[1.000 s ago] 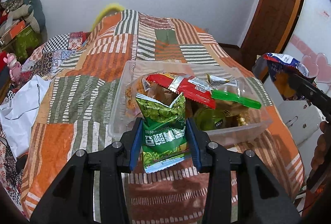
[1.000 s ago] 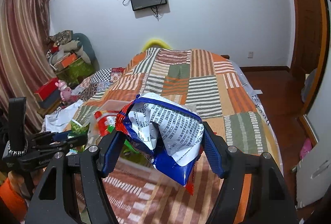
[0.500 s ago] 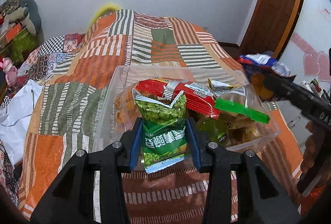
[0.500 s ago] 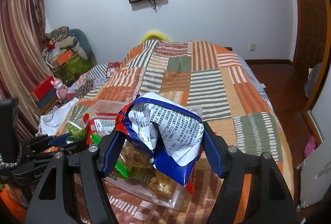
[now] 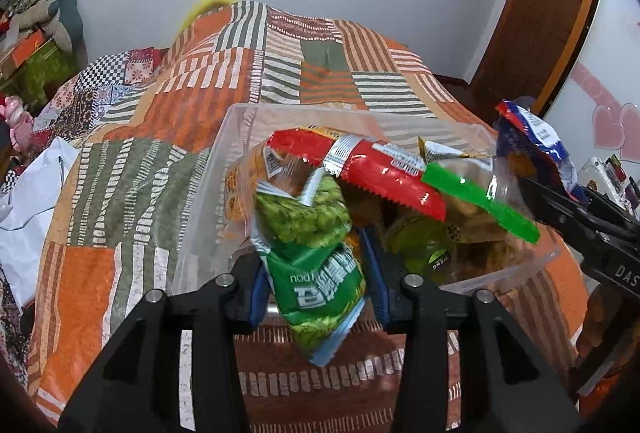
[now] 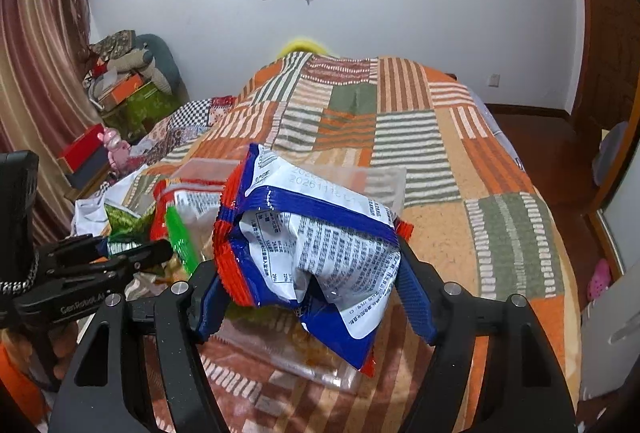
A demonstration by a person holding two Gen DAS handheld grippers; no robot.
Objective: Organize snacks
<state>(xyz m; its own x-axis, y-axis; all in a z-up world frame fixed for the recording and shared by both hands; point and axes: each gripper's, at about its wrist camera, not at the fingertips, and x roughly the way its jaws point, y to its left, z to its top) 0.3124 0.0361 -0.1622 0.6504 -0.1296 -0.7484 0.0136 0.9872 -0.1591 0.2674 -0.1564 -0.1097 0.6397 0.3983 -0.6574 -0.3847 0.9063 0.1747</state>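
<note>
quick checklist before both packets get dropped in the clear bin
1. Left claw shut on green pea packet: ok.
2. Right claw shut on blue-and-white packet: ok.
3. Green pea packet over clear bin: ok, at the near wall.
4. Blue-and-white packet over the bin: ok, over its right end in the left wrist view.
5. Room inside: not ok, red packet and green-strip bag heap above the rim.
6. Bin stable on the patchwork blanket: cannot tell.

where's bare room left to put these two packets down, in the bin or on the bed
The clear bin is crowded: red packet, green-strip bag. A bare pocket is along its left wall. Open quilt lies left of the bin, and right of it.
</note>
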